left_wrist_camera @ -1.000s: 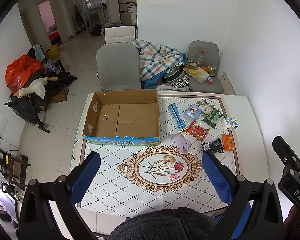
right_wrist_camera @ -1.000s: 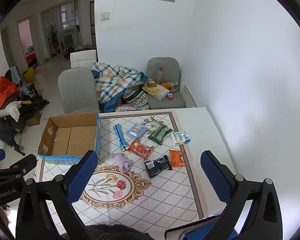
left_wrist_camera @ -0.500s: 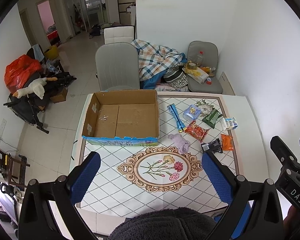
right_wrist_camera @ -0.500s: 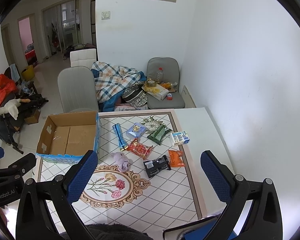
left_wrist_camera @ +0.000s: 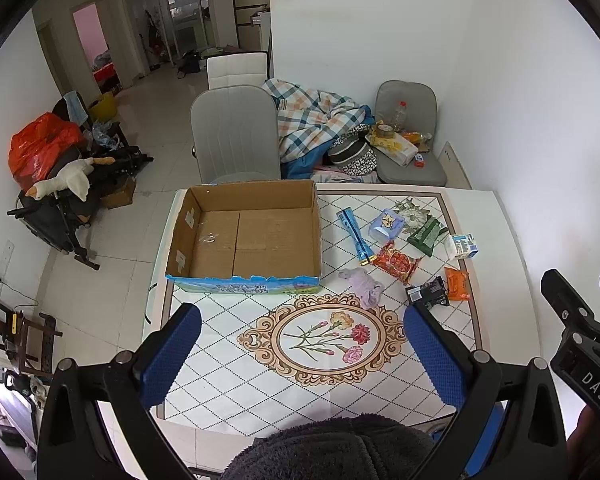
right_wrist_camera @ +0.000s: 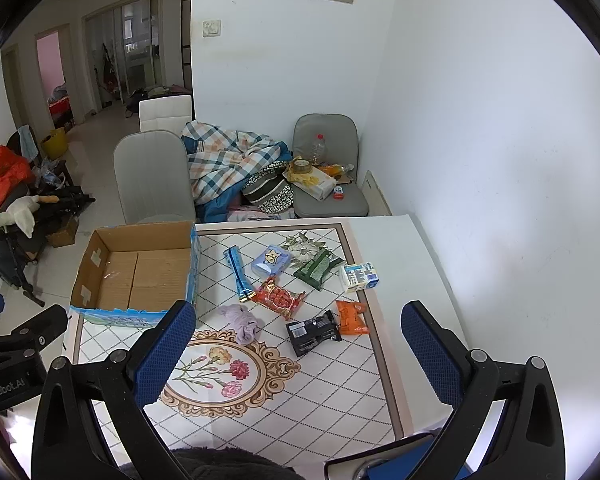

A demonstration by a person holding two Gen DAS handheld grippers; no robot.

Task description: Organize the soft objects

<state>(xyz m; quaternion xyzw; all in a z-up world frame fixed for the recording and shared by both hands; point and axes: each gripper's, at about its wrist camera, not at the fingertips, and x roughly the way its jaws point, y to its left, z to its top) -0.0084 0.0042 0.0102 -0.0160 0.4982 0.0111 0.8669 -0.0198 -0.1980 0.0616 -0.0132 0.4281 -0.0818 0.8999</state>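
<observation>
Both grippers hang high above the table (left_wrist_camera: 500, 216) with their blue padded fingers spread wide and nothing between them: the left gripper (left_wrist_camera: 300, 344) looks down at the flower medallion, the right gripper (right_wrist_camera: 296, 344) is beside it, over the loose items. The step in hand seems to be the first pick, so it is better to choose one item, come down straight over it, and close slowly, because a soft packet can slide on the smooth tile-printed top. The cardboard box (left_wrist_camera: 244, 236) stands open and empty at the left part of the table; its walls are thin and low, so a drop from just above the rim should be enough. The lilac cloth (right_wrist_camera: 242, 322) is crumpled and limp, near the box front corner. The red snack packet (right_wrist_camera: 278, 298), the black pouch (right_wrist_camera: 312, 332) and the orange packet (right_wrist_camera: 350, 317) look glossy and crinkled, lying flat to the right.
</observation>
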